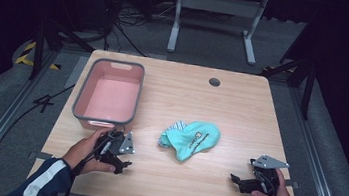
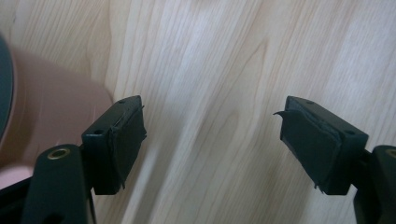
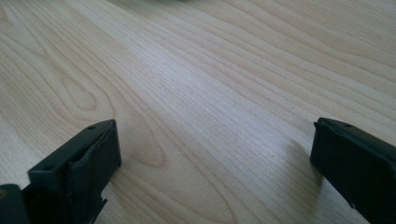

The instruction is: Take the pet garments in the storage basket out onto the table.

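Note:
A teal sock [image 1: 191, 139] with a printed patch lies crumpled near the middle of the wooden table [image 1: 241, 111], a striped bit showing at its left end. A pink bin with a grey rim [image 1: 107, 94] stands at the table's left. My left gripper [image 1: 122, 164] rests low on the table just in front of the bin, jaws wide apart and holding nothing [image 2: 210, 149]. The bin's pink wall [image 2: 51, 116] shows beside its left jaw. My right gripper [image 1: 236, 180] sits at the front right, open and pointing left over bare wood [image 3: 212, 163].
A round cable hole [image 1: 214, 82] sits near the table's far edge. Beyond the table stand a grey metal frame [image 1: 217, 12] and cables on the floor. Black stand legs flank both far corners.

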The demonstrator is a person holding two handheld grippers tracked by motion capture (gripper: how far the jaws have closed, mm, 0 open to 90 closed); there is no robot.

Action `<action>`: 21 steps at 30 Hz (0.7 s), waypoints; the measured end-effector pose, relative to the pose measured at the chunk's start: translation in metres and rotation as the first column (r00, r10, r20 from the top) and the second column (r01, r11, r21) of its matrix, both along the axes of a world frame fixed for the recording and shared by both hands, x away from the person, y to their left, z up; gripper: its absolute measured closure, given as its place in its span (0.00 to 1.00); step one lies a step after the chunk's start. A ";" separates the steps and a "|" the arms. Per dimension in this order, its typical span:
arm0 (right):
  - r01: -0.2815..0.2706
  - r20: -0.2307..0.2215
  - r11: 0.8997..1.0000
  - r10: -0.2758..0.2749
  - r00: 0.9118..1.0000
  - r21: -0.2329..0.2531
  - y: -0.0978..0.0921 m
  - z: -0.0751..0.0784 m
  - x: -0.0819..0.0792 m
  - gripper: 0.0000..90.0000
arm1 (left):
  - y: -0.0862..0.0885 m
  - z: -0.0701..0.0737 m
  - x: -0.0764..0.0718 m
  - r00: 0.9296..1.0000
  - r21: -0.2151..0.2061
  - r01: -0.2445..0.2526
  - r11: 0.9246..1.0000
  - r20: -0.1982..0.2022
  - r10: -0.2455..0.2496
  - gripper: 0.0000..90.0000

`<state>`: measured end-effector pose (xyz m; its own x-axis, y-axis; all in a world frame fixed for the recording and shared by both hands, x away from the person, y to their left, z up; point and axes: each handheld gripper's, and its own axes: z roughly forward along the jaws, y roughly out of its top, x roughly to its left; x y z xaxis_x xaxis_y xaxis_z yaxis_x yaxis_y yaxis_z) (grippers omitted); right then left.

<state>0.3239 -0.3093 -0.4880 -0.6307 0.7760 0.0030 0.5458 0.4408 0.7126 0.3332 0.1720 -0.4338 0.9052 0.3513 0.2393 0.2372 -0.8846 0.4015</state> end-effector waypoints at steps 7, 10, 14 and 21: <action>0.000 -0.001 1.000 0.000 1.000 0.000 0.000 0.000 0.000 0.02 | 0.027 -0.004 -0.001 0.998 -0.038 -0.055 0.998 -0.010 0.055 0.24; 0.000 0.000 1.000 0.000 1.000 0.000 0.000 0.000 0.000 0.02 | 0.037 -0.009 -0.003 0.997 -0.037 -0.073 0.997 -0.013 0.072 0.23; -0.001 0.000 1.000 0.001 1.000 0.000 0.000 0.000 0.000 0.02 | 0.051 -0.015 -0.003 0.993 -0.041 -0.113 0.993 -0.023 0.112 0.22; 0.000 0.000 1.000 0.000 1.000 0.000 0.000 0.000 0.000 0.02 | 0.078 -0.022 -0.001 0.984 -0.130 -0.179 0.975 -0.041 0.175 0.22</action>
